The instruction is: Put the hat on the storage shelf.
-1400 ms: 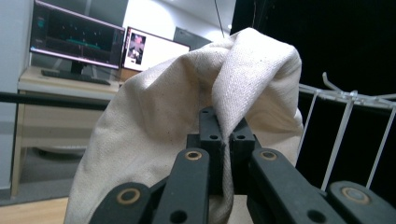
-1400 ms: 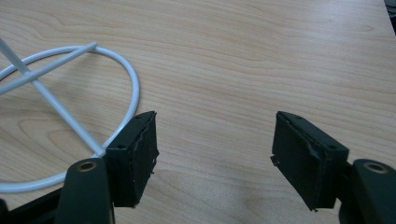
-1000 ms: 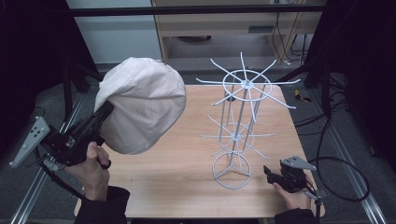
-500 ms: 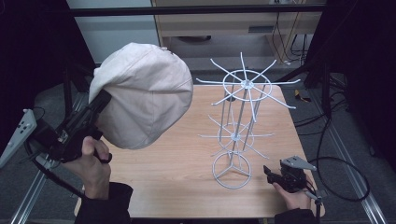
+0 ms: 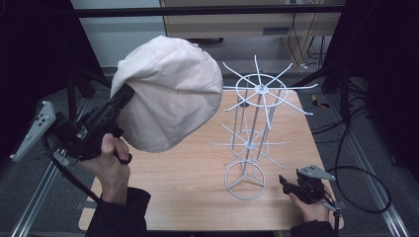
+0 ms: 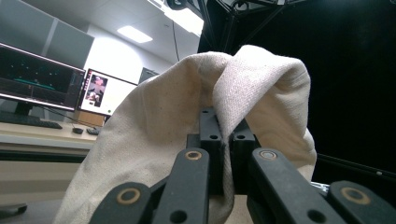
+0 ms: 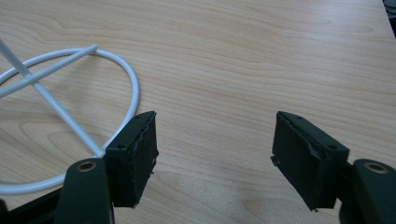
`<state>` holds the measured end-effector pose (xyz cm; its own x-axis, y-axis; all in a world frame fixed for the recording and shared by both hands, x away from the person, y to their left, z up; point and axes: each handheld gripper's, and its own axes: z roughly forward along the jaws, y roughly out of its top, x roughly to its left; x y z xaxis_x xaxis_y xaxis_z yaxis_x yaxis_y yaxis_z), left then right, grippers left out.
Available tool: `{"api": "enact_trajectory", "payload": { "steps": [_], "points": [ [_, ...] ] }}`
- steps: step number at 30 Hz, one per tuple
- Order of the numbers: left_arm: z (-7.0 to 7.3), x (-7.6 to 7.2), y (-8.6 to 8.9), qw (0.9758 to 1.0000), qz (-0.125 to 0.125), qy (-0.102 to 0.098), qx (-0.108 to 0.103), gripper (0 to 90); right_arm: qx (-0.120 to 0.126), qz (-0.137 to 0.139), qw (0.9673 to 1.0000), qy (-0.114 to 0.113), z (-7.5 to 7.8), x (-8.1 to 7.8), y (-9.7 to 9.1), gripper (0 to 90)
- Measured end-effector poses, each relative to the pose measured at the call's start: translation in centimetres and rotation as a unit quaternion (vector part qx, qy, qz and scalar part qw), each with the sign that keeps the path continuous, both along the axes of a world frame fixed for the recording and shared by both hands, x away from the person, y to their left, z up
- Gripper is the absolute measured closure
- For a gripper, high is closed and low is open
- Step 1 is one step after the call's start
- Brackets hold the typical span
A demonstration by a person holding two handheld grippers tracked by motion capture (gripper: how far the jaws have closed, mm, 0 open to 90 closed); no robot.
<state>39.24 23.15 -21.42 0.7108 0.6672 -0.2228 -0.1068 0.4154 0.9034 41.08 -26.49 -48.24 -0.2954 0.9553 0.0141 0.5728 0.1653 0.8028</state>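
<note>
On the table [image 5: 197,177] the wire display rack [image 5: 252,133] stands right of centre, its ring base [image 5: 245,178] toward the near edge and its spoked top ring [image 5: 262,89] above it, toward the far edge. The cap [image 5: 168,94] hangs above the table's left part, just left of the rack's top ring, pinched at its edge in the left gripper [image 5: 121,96], which comes from the near left. The right gripper [image 5: 285,182] rests on the table at the near right, just right of the ring base.
</note>
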Motion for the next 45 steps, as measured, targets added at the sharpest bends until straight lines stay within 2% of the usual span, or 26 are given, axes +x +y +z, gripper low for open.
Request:
{"api": "enact_trajectory", "payload": {
  "steps": [16,26,37,41,45],
  "points": [
    [-0.9,1.9,-3.0,0.9992,-0.029,0.021,0.020,87.4,-0.003,0.004,1.0000,-0.002,0.0,0.1,0.0,31.0],
    [-2.4,2.7,-2.6,0.9981,-0.034,0.040,0.033,87.4,-0.003,0.003,1.0000,-0.001,-0.1,0.1,0.0,31.0],
    [-4.9,3.7,-2.4,0.9947,-0.042,0.070,0.064,87.3,-0.002,0.002,1.0000,-0.001,-0.1,0.1,0.0,31.0],
    [-5.7,3.9,-2.7,0.9923,-0.043,0.076,0.088,87.2,-0.002,0.003,1.0000,-0.002,-0.1,0.1,0.0,31.0],
    [-6.2,4.0,-2.9,0.9902,-0.045,0.082,0.104,87.2,-0.003,0.002,1.0000,-0.001,-0.1,0.1,0.0,31.0]
  ]
}}
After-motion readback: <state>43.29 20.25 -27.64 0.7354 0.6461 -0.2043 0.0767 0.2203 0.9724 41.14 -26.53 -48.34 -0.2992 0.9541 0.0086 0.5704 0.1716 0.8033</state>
